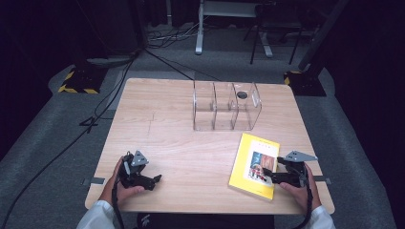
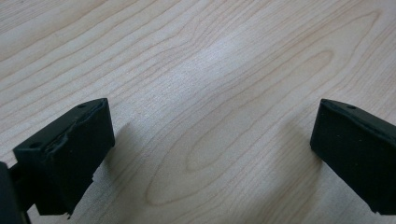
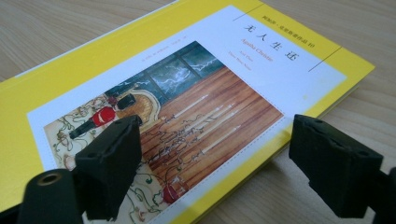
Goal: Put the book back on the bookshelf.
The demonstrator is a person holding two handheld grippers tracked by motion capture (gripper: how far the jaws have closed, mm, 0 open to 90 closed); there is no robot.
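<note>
A yellow book (image 1: 253,164) with a picture on its white cover panel lies flat at the table's front right; in the right gripper view the book (image 3: 187,93) lies close under the jaws. My right gripper (image 1: 270,176) reaches over its right edge from the right. In its own view the right gripper (image 3: 215,158) is open, one jaw above the cover, the other past the edge over bare wood. My left gripper (image 1: 155,182) rests at the front left, far from the book. The left gripper (image 2: 212,140) is open over plain wood, nothing between its jaws.
A clear plastic organiser (image 1: 227,107) with three compartments stands upright at the back centre of the wooden table (image 1: 191,148). A dark round spot (image 1: 242,95) shows through its right compartment. Stands, cables and dark floor surround the table.
</note>
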